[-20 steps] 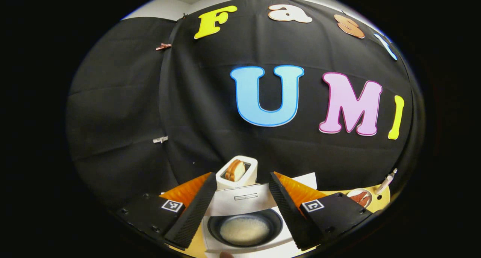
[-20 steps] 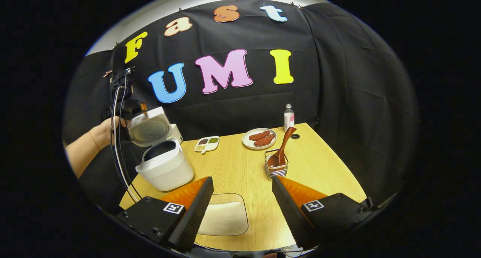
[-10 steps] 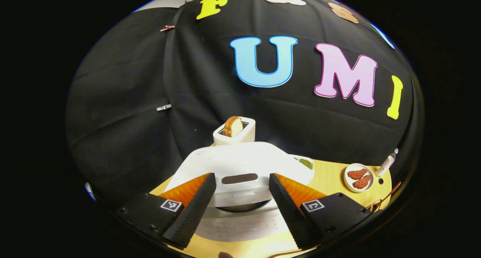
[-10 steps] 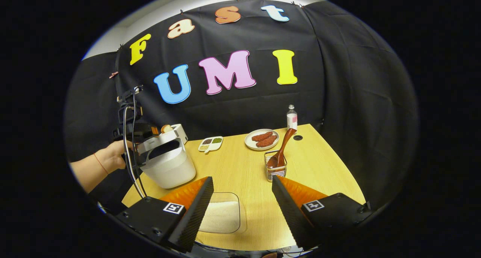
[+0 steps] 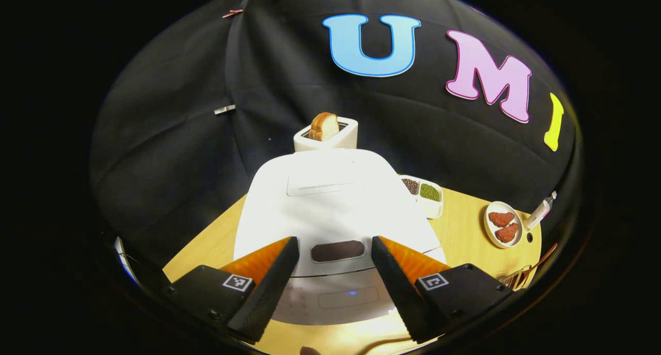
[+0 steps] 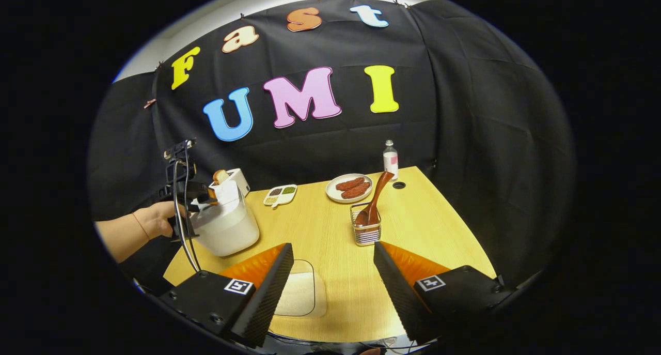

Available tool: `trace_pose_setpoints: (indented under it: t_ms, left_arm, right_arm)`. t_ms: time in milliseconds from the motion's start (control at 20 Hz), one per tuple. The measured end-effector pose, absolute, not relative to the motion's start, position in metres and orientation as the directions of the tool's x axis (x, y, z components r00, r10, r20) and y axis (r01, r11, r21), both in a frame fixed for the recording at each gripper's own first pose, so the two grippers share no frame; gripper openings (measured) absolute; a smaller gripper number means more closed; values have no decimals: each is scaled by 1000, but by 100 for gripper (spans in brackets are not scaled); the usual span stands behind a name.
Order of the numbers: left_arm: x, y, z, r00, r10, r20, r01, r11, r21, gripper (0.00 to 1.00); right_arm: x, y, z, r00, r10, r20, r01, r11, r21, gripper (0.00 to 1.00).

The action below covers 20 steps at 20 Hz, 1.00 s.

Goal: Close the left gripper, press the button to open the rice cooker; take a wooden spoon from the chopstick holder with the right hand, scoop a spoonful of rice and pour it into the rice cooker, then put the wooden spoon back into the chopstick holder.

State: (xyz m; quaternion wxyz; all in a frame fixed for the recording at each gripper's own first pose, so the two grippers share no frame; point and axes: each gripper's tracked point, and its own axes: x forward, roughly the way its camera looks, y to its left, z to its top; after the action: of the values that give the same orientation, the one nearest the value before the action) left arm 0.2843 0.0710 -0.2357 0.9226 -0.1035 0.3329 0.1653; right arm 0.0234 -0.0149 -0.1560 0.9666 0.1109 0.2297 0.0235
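Left gripper [image 5: 330, 288]: fingers spread apart, gripping nothing, poised just above the front edge of the white rounded plastic rice cooker [image 5: 335, 210]. Cooker lid down; a dark oblong button [image 5: 337, 251] sits between the fingers.

Right gripper [image 6: 333, 288]: fingers spread apart, empty, above the near edge of the pale wooden counter [image 6: 423, 226].

Clear shallow tray of white rice [image 6: 299, 294]: on the counter, partly behind the right gripper's left finger.

Brown wooden spoon [image 6: 374, 199]: leaning bowl-down in the wire-mesh chopstick holder [image 6: 365, 231], mid-counter.

White toaster with a bread slice [image 5: 326, 132]: behind the cooker.

White divided dish of dark and green grains [image 5: 423, 192]: right of the cooker.

White round plate of reddish meat pieces [image 6: 350, 187]: far side, beside a small clear bottle [image 6: 390, 159].

Person's hand [image 6: 155, 218]: holding the left gripper at the cooker.
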Motion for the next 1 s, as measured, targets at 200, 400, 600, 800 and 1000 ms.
trace_pose_setpoints:
  t_ms: [200, 400, 600, 800, 1000]
  left_arm:
    - [287, 68, -240, 719, 233, -655, -354, 934, -55, 100]
    - [286, 62, -236, 736, 222, -639, -337, 940, -61, 100]
    - [283, 64, -223, 762, 206, -614, -325, 942, -86, 99]
    - [278, 59, -194, 823, 191, -535, -282, 955, -93, 95]
    - [255, 45, -146, 897, 146, -417, -209, 972, -109, 94]
  right_arm:
    - [26, -10, -157, 892, 105, -439, 11, 967, 254, 99]
    - [23, 1, -152, 895, 130, -426, -23, 969, 247, 99]
    - [22, 4, -146, 902, 135, -410, -38, 971, 236, 99]
    - [20, 3, -140, 907, 133, -399, -30, 967, 253, 99]
    - [20, 3, -134, 913, 130, -386, -33, 969, 246, 99]
